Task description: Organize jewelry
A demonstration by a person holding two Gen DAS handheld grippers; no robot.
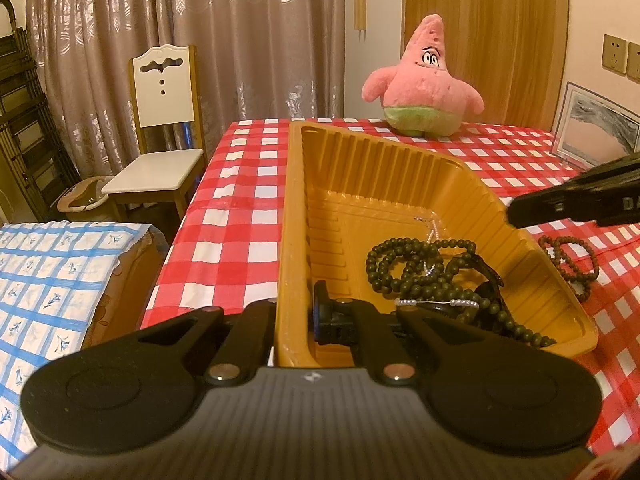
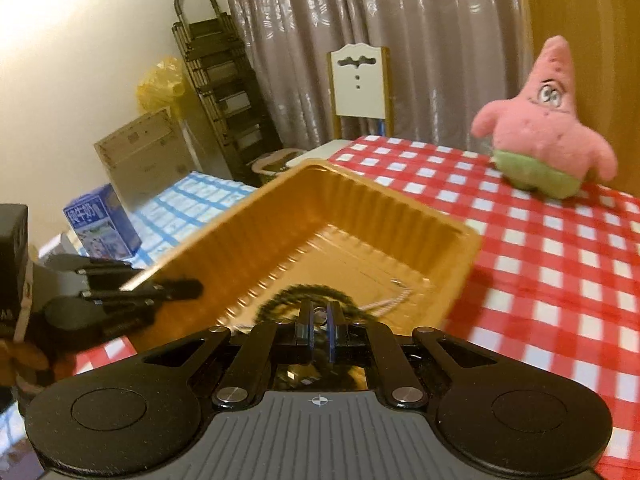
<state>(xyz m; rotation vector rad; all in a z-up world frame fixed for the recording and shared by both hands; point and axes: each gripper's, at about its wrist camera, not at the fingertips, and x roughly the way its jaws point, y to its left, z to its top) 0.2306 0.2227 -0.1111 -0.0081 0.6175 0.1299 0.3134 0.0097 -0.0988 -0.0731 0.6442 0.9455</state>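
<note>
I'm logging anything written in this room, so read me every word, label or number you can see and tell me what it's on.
"DA": white letters on the right gripper body, cut off at the left wrist view's edge.
Large Chinese characters on the blue carton: there, but too blurred to read reliably; its smaller print is unreadable.
Crosshair mark on the right gripper's housing and small emblem on the left gripper: symbols, no text.
Nothing else legible.

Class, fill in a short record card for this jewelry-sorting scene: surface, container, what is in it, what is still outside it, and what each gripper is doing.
surface: red-and-white checked tablecloth
container: golden plastic tray
in tray: dark green bead strand, small pearl string
outside tray: brown bead bracelet, on the cloth by the tray's right wall
left gripper: shut on the tray's near wall
right gripper: nearly shut; contents unclear
backdrop: pink plush toy
</note>
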